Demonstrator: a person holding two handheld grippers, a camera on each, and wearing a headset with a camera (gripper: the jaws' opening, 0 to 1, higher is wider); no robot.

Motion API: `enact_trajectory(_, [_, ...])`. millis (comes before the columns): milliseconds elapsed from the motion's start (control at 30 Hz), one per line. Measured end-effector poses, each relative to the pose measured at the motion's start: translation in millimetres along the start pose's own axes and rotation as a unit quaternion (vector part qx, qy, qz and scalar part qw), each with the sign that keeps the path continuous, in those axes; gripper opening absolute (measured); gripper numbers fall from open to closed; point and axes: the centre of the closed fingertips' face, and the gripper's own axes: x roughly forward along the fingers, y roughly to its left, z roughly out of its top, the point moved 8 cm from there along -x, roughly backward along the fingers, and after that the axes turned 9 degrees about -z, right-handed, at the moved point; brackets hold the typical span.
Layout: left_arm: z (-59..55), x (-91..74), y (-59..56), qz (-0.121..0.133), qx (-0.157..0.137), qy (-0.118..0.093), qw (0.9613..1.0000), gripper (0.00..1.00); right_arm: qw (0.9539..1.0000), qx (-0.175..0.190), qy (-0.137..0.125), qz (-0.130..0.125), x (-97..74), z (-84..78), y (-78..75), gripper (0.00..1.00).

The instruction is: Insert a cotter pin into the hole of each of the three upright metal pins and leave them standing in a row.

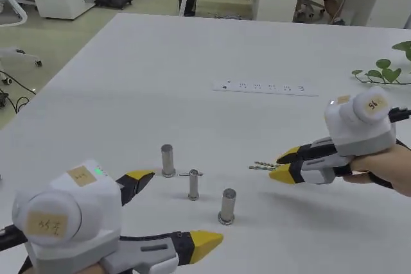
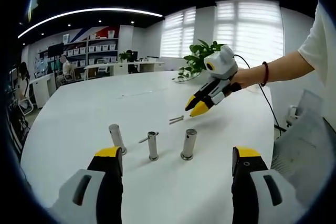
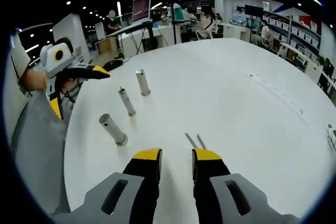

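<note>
Three upright metal pins stand in a slanting row on the white table: the far pin, the middle pin and the near pin. A cotter pin sits crosswise through the top of the middle pin. Two loose cotter pins lie flat just ahead of my right gripper, whose jaws are a little apart and hold nothing. In the right gripper view the loose cotter pins lie just beyond the tips. My left gripper is wide open, short of the row.
A white power strip lies further back on the table. A green plant trails in at the right edge. Office chairs and cabinets stand beyond the table's far edge.
</note>
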Motion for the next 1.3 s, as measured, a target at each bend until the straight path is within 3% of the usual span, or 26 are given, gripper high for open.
enact_trajectory(100, [0.7,-0.7,0.2,0.002,0.000,-0.002,1.0000,0.86,0.9999,-0.008,0.008,-0.001,6.0,-1.7,-4.1,0.18])
enact_trajectory(400, [0.2,-1.8,3.0,0.008,0.002,-0.001,1.0000,0.85,0.9991,-0.027,0.032,0.001,21.4,-4.8,-10.4,0.17])
enact_trajectory(933, [0.2,-3.0,4.9,0.012,-0.001,-0.003,0.9999,0.81,0.9967,-0.057,0.059,0.002,31.4,-7.1,-17.6,0.14])
enact_trajectory(1200, [0.5,-3.1,4.2,0.010,-0.001,-0.001,1.0000,0.80,0.9929,-0.079,0.088,0.009,35.8,-3.4,-18.8,0.13])
enact_trajectory(1300, [0.5,-3.2,4.0,0.009,0.001,0.000,1.0000,0.80,0.9881,-0.109,0.108,0.010,36.2,-0.9,-18.2,0.12])
